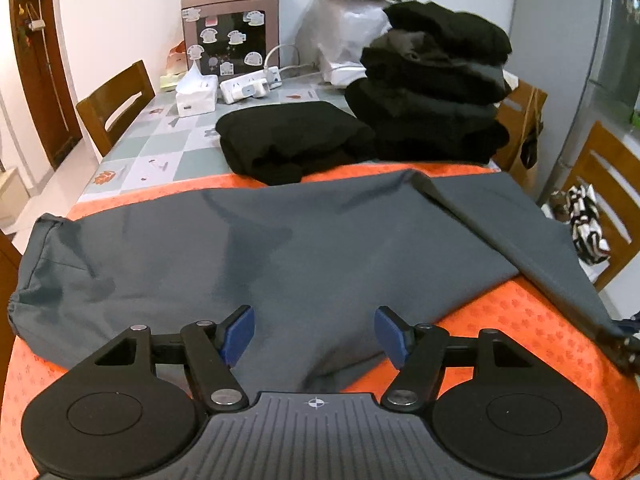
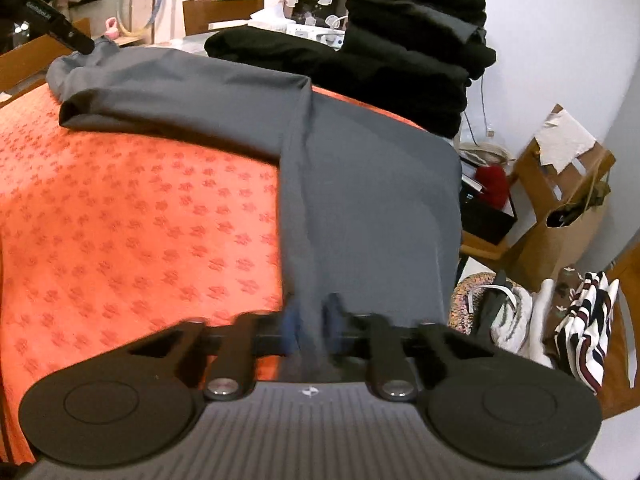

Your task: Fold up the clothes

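Note:
A grey garment lies spread across the orange cloth on the table. My left gripper is open, its blue pads on either side of the garment's near edge. In the right wrist view the same grey garment runs from the far left toward me. My right gripper is shut on its near end and pulls it taut. The right gripper also shows at the right edge of the left wrist view, holding the garment's corner.
A folded black garment and a tall stack of folded dark clothes sit behind the orange cloth. A tissue box, power strip and water dispenser stand further back. Wooden chairs flank the table. Loose clothes lie on a chair at right.

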Action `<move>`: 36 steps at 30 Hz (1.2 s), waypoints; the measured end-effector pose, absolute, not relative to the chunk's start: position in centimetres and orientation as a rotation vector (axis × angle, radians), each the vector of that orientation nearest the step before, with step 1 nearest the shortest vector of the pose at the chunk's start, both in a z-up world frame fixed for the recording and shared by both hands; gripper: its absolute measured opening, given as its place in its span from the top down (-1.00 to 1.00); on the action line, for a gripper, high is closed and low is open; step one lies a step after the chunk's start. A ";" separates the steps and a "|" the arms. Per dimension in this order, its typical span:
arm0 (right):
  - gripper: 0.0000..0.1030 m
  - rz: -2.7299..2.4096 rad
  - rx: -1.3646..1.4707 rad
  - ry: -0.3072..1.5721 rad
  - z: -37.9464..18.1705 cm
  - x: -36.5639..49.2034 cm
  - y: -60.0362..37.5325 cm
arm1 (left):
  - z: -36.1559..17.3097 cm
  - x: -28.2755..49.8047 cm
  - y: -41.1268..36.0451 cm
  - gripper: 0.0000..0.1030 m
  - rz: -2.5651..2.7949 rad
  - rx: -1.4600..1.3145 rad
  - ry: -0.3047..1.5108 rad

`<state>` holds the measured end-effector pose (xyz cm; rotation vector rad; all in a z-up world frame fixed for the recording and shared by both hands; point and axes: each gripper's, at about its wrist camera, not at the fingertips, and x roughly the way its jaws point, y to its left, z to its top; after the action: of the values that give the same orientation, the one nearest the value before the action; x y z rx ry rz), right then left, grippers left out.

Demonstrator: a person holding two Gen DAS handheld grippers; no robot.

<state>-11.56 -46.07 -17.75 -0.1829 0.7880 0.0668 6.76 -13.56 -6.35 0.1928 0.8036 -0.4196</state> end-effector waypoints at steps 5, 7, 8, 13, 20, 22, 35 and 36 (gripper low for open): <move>0.90 0.034 -0.206 0.701 -14.1 -11.9 -49.2 | -5.5 5.7 -16.6 -0.34 -0.404 0.225 0.801; 0.90 0.013 -0.208 0.664 -11.5 -11.4 -51.5 | -5.0 5.3 -17.5 -0.34 -0.397 0.224 0.791; 0.90 0.005 -0.203 0.651 -10.4 -11.1 -52.7 | -4.7 5.2 -17.9 -0.34 -0.393 0.219 0.785; 0.90 -0.020 -0.195 0.632 -5.5 -7.6 -59.0 | -2.9 4.3 -19.8 -0.34 -0.388 0.175 0.754; 0.90 -0.018 -0.124 0.705 -3.1 0.2 -66.8 | -1.0 3.8 -22.7 -0.34 -0.416 0.128 0.709; 0.89 -0.002 -0.123 0.769 -3.8 3.2 -68.3 | -0.7 3.7 -23.5 -0.34 -0.420 0.126 0.695; 0.55 -0.066 -0.126 0.944 -13.0 14.7 -73.1 | -1.5 4.8 -25.0 -0.34 -0.374 0.106 0.706; 0.54 -0.076 -0.118 0.931 -13.1 14.5 -73.3 | -1.7 4.9 -25.1 -0.34 -0.371 0.105 0.711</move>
<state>14.51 -73.29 -13.08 -0.1176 0.9307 -0.0755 4.91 -25.05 -1.69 0.1051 0.7108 -0.3708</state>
